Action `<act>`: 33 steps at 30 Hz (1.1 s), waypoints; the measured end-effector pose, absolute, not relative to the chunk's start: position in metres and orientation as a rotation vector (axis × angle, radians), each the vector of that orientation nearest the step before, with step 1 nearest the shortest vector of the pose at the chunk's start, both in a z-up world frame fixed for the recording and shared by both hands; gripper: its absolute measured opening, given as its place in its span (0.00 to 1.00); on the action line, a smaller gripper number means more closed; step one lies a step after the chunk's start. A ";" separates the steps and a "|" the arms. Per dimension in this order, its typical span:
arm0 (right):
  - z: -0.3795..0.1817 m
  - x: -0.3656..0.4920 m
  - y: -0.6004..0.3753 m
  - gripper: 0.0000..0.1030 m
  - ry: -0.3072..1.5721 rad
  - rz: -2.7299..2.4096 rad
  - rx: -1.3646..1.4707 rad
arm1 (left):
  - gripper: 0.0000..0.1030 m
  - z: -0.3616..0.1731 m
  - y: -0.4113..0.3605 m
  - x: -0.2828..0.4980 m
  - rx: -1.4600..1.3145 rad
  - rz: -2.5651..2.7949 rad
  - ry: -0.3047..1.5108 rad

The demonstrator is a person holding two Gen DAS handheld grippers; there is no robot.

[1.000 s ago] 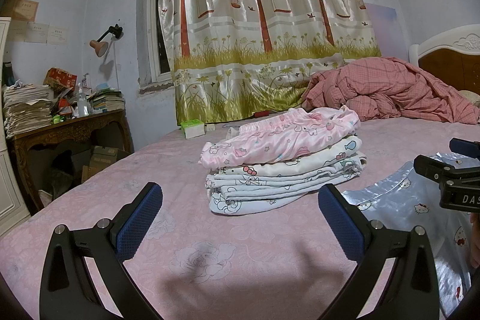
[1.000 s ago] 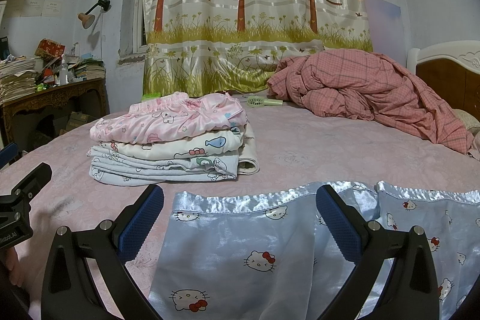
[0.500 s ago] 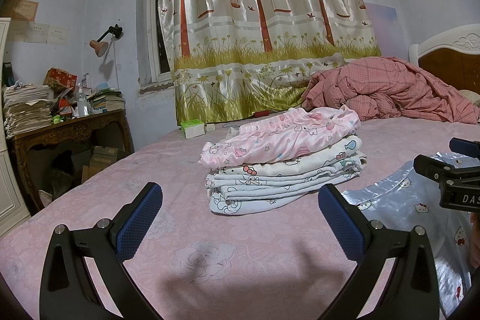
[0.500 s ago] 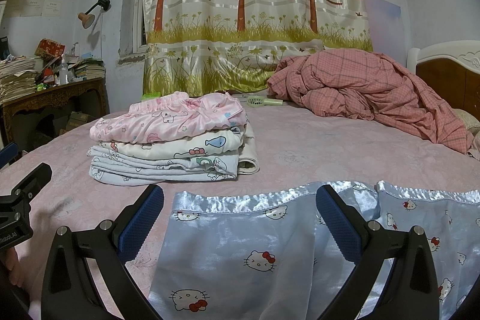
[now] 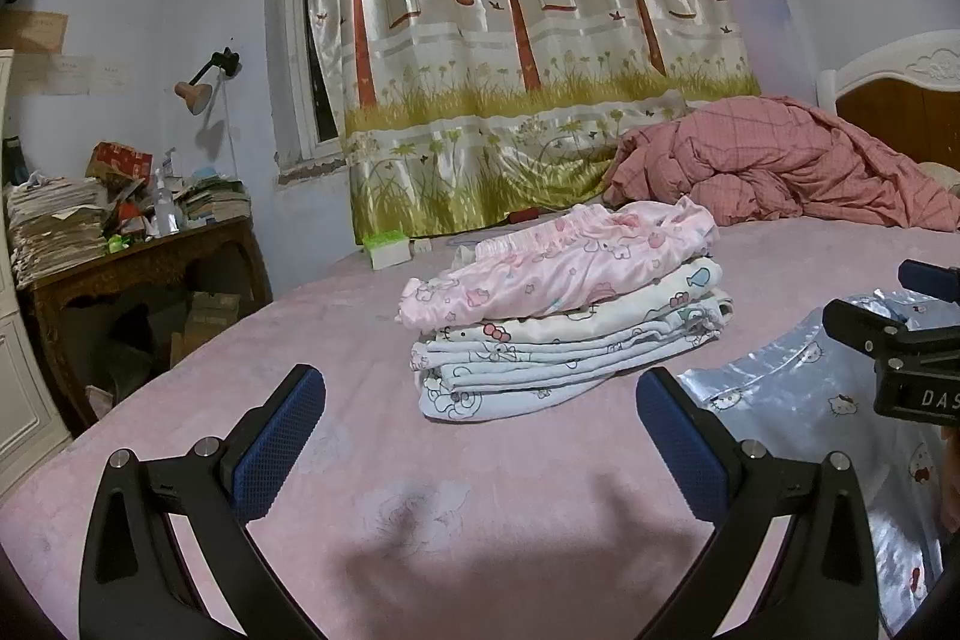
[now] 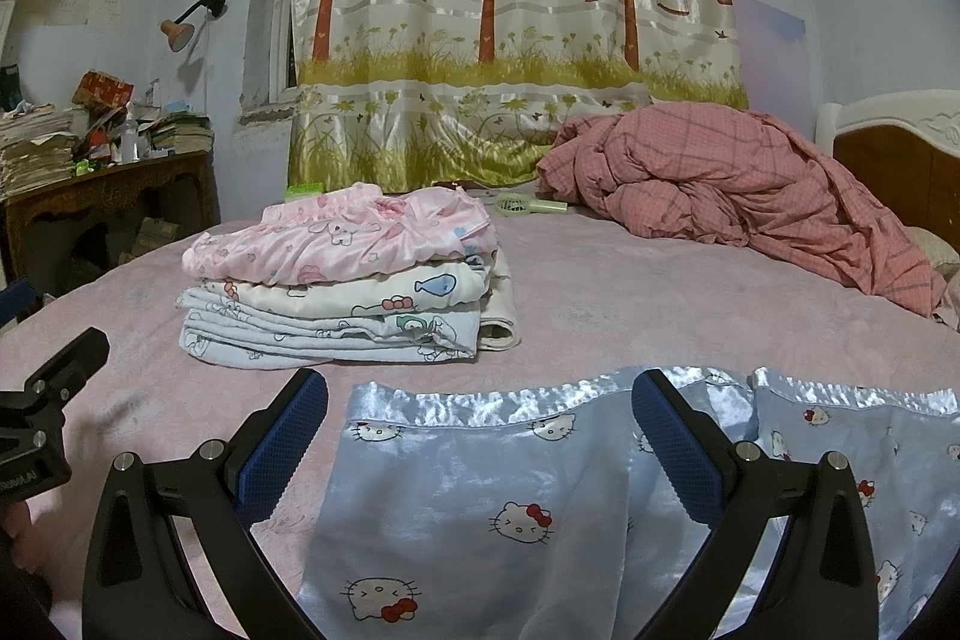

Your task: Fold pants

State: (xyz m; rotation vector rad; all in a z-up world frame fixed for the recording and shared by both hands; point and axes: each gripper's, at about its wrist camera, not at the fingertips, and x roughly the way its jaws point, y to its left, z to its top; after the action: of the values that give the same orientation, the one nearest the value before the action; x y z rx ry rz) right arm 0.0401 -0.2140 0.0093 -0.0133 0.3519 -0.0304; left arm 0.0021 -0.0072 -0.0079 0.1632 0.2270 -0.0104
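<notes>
Your left gripper hangs low over the pink bedspread, its blue-padded fingers spread wide apart with nothing between them, exactly as they stood a second ago; nothing in this view has shifted since then. At the centre of the left wrist frame sits the stack of folded clothes, pink piece on top, white and pale blue prints beneath, well ahead of your fingertips. At the right edge of that frame the black body of your right gripper pokes in over a corner of the pale blue satin pants. From the right wrist view, your right gripper is likewise wide apart and empty, poised just above the pants, which lie spread flat on the bed in the lower half of the frame, waistband edge towards the stack and cat-face prints showing; whether the pads touch the cloth cannot be told. The pants match the earlier frames, crease for crease. A rumpled red checked quilt is heaped at centre right, beside the headboard; the tree-print curtain fills the top of the frame, and a cluttered wooden desk stands at the left. Both grippers have held still throughout.
</notes>
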 end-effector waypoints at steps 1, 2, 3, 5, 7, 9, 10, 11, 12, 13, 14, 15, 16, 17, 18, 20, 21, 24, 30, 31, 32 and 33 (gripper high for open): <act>0.011 0.039 -0.210 0.99 0.351 -0.031 -0.012 | 1.00 -0.007 -0.007 0.002 0.162 -0.012 0.228; 0.011 0.039 -0.211 0.99 0.349 -0.031 -0.006 | 1.00 -0.007 -0.006 0.002 0.155 -0.013 0.228; 0.011 0.039 -0.212 0.99 0.349 -0.030 0.000 | 1.00 -0.007 -0.005 0.001 0.147 -0.016 0.230; 0.012 0.039 -0.216 0.99 0.351 -0.032 0.011 | 1.00 -0.003 -0.003 0.001 0.134 -0.019 0.233; 0.012 0.040 -0.216 0.99 0.352 -0.034 0.014 | 1.00 -0.002 -0.002 0.000 0.129 -0.021 0.231; 0.012 0.040 -0.216 0.99 0.352 -0.034 0.010 | 1.00 -0.002 -0.002 -0.001 0.132 -0.023 0.229; 0.012 0.040 -0.217 0.99 0.351 -0.033 0.009 | 1.00 -0.001 -0.002 -0.001 0.136 -0.023 0.228; 0.012 0.040 -0.217 0.99 0.350 -0.032 0.007 | 1.00 0.000 -0.003 -0.002 0.139 -0.024 0.228; 0.012 0.040 -0.217 0.99 0.351 -0.032 0.008 | 1.00 0.000 -0.003 -0.002 0.142 -0.025 0.227; 0.012 0.040 -0.218 0.99 0.351 -0.032 0.006 | 1.00 0.001 -0.004 -0.002 0.145 -0.025 0.227; 0.012 0.040 -0.219 0.99 0.352 -0.032 0.006 | 1.00 0.001 -0.004 -0.002 0.146 -0.026 0.226; 0.013 0.040 -0.217 0.99 0.351 -0.032 0.008 | 1.00 0.001 -0.004 -0.002 0.144 -0.026 0.226; 0.013 0.040 -0.217 0.99 0.351 -0.032 0.008 | 1.00 0.001 -0.004 -0.002 0.144 -0.025 0.226; 0.013 0.040 -0.217 0.99 0.351 -0.032 0.008 | 1.00 0.001 -0.004 -0.002 0.144 -0.025 0.227; 0.012 0.040 -0.217 0.99 0.351 -0.032 0.008 | 1.00 0.002 -0.004 -0.002 0.142 -0.025 0.228; 0.012 0.040 -0.217 0.99 0.351 -0.033 0.007 | 1.00 0.002 -0.005 -0.003 0.142 -0.025 0.226; 0.012 0.040 -0.217 0.99 0.351 -0.033 0.006 | 1.00 0.002 -0.005 -0.002 0.142 -0.026 0.226; 0.013 0.040 -0.217 0.99 0.352 -0.033 0.007 | 1.00 0.002 -0.005 -0.002 0.145 -0.025 0.226; 0.013 0.040 -0.217 0.99 0.352 -0.034 0.008 | 1.00 0.004 -0.004 -0.003 0.148 -0.021 0.228; 0.012 0.040 -0.218 0.99 0.352 -0.034 0.009 | 1.00 0.004 -0.004 -0.003 0.147 -0.022 0.229; 0.012 0.040 -0.218 0.99 0.352 -0.034 0.008 | 1.00 0.004 -0.004 -0.003 0.146 -0.023 0.229; 0.013 0.040 -0.217 0.99 0.352 -0.034 0.007 | 1.00 0.005 -0.003 -0.003 0.143 -0.026 0.232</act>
State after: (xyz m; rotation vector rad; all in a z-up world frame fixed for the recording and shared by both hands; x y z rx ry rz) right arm 0.0400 -0.2169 0.0127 0.0074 0.3517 -0.0340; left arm -0.0031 -0.0034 0.0050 0.1425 0.2320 -0.0257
